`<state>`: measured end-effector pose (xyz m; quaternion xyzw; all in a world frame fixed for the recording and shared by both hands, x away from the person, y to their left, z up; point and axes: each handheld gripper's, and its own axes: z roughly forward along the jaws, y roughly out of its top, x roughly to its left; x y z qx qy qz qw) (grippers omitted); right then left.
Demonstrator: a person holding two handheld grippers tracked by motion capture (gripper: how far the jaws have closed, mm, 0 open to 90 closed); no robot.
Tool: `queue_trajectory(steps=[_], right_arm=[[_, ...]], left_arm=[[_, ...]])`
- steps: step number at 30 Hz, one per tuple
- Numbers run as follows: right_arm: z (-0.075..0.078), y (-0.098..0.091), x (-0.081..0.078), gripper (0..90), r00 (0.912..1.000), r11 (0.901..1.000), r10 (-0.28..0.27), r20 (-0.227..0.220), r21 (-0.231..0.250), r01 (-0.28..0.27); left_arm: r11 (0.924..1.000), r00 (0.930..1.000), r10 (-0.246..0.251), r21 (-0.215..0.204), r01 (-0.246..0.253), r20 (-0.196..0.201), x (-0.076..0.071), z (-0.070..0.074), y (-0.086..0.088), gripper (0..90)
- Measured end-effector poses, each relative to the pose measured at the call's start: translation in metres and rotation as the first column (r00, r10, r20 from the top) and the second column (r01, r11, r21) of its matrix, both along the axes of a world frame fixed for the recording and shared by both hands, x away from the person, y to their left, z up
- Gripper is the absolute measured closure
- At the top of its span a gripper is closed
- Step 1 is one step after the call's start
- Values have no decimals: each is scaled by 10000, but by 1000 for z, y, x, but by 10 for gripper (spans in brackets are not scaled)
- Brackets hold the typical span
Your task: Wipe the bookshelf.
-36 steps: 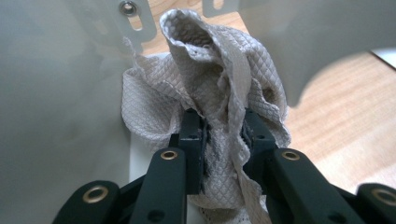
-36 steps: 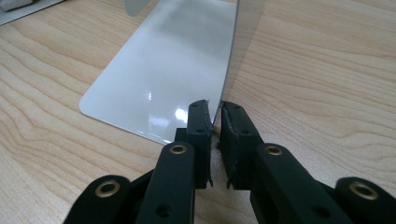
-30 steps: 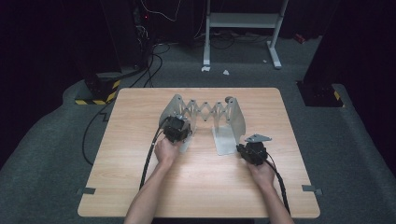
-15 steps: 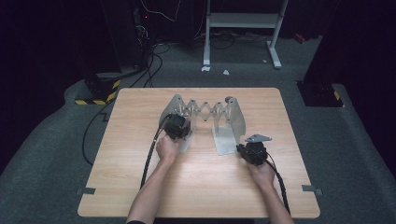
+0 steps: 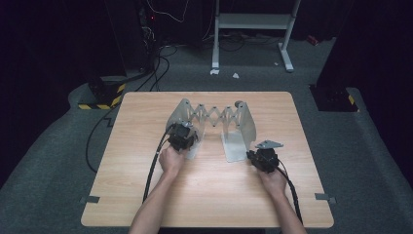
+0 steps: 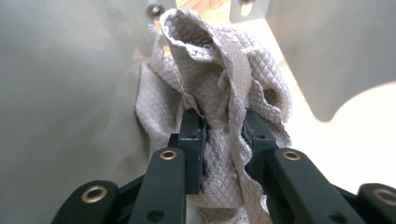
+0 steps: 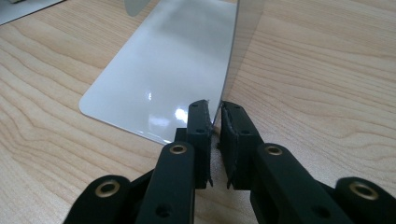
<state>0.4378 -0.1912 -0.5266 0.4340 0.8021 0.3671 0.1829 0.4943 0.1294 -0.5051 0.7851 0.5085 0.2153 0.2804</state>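
Observation:
A grey metal folding rack (image 5: 216, 116) with a scissor link between two upright plates stands mid-table. My left gripper (image 5: 184, 132) is at the left plate (image 6: 60, 93), shut on a bunched grey quilted cloth (image 6: 219, 70) that lies against the plate's inner face. The left gripper (image 6: 224, 126) has cloth squeezed between its pads. My right gripper (image 5: 254, 153) sits at the near edge of the right plate (image 5: 246, 124). Its jaws (image 7: 215, 112) are shut on the thin upright edge (image 7: 243, 46), beside the flat base plate (image 7: 163, 74).
The wooden table (image 5: 146, 195) has open room in front of the rack and on both sides. Black cables (image 5: 153, 165) trail from both grippers toward the near edge. Behind the table are a white stand (image 5: 253, 22) and a yellow-black striped box (image 5: 104, 95) on the floor.

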Motion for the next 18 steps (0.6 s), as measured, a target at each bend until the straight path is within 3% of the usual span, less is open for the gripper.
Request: queue_trajectory(steps=[8,18], right_arm=[[0,0,0,822,10000,10000,-2,-1,1,2],[0,0,0,822,10000,10000,-1,-4,3,1]], left_arm=[[10000,10000,43,8,-43,-53,12,0,-5,734],[10000,10000,77,-35,-77,2,-12,-2,10,734]])
